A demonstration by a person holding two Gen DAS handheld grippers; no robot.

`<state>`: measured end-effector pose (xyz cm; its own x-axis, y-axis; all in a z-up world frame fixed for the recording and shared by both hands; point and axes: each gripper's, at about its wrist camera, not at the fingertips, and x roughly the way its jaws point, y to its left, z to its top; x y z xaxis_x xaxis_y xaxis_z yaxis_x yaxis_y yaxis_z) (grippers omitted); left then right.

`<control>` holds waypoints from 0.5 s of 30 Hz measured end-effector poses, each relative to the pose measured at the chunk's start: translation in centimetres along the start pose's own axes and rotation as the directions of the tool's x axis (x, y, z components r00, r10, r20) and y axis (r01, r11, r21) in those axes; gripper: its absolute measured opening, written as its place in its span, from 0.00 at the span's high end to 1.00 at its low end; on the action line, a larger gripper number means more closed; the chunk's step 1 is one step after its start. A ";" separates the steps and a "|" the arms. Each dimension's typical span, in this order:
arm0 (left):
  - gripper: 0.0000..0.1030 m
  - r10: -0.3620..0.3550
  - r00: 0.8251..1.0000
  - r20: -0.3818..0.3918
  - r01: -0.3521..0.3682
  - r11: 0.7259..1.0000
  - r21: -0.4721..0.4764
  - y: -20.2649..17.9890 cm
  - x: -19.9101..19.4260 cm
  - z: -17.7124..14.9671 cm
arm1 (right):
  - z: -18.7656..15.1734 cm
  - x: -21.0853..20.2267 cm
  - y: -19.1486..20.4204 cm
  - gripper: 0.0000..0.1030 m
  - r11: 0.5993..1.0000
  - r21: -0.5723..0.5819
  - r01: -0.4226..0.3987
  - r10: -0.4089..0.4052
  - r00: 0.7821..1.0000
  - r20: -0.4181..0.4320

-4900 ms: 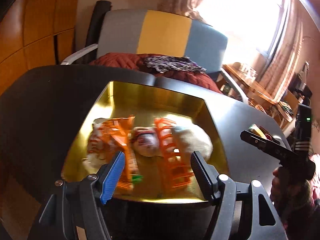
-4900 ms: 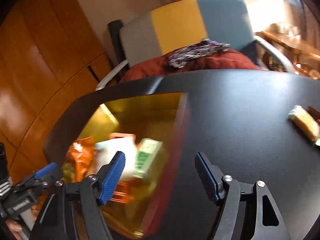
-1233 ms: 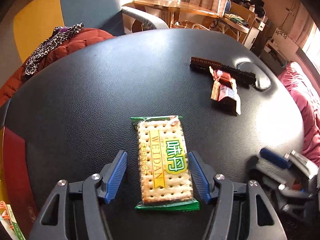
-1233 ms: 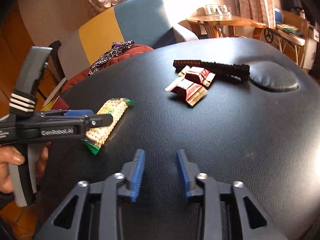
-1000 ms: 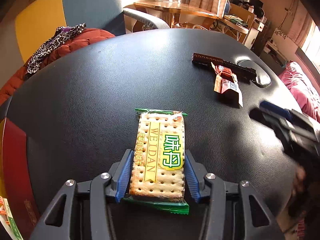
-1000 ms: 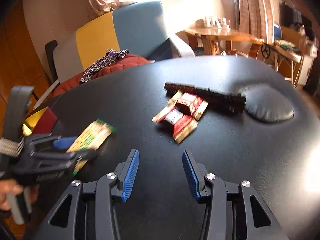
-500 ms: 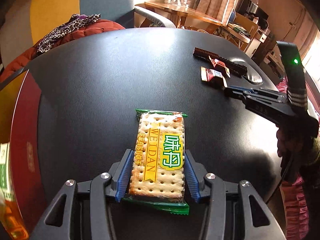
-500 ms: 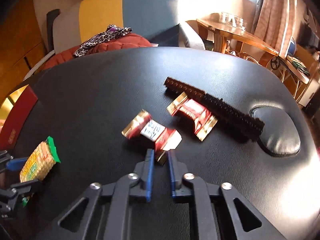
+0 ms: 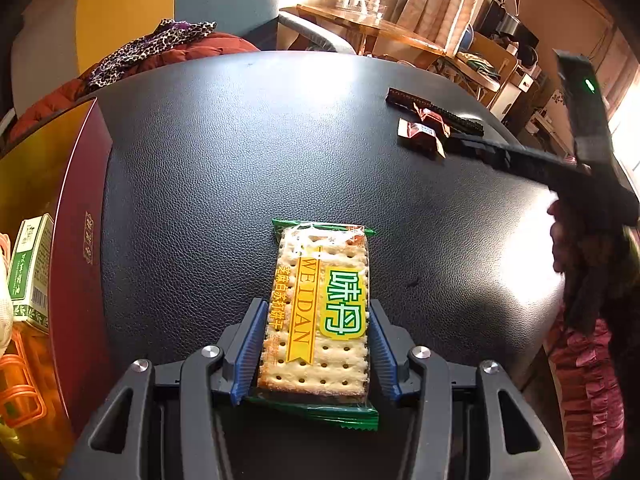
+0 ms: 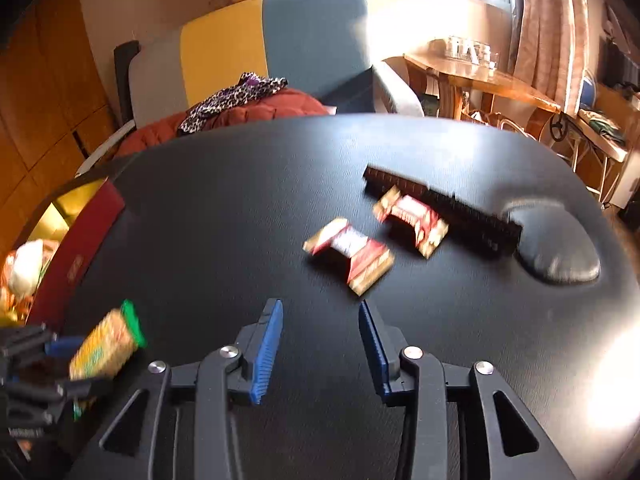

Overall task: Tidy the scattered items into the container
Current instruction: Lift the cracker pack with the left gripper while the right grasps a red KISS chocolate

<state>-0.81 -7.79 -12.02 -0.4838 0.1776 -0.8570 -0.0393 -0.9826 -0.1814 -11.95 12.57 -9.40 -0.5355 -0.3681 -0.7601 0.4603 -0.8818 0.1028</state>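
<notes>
The left gripper [image 9: 314, 350], clamped on the cracker packet [image 9: 320, 304], has carried it closer to the red-walled container [image 9: 76, 264] since a second ago, so one drop remains; the right gripper [image 10: 320, 344], which snapped shut half a second back, is opening again, empty, short of the nearer red candy [image 10: 350, 252]; that view is blurred, and the container is cut off.

Cracker packet [image 9: 322, 304] mid-table [image 9: 240, 152]; container [image 9: 76, 240] left; two wrapped candies [image 10: 348, 254] far right.
</notes>
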 end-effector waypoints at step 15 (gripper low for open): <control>0.51 0.009 1.000 0.024 -0.010 1.000 0.027 -0.3 0.0 -0.4 | 2.5 4.5 1.1 0.74 0.982 -0.186 0.029 -0.061 0.983 -0.171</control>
<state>-0.43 -7.51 -12.22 -0.5049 0.1675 -0.8468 -0.0586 -0.9854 -0.1600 -15.62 9.23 -11.14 -0.4339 -0.2575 -0.8634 0.5682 -0.8219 -0.0405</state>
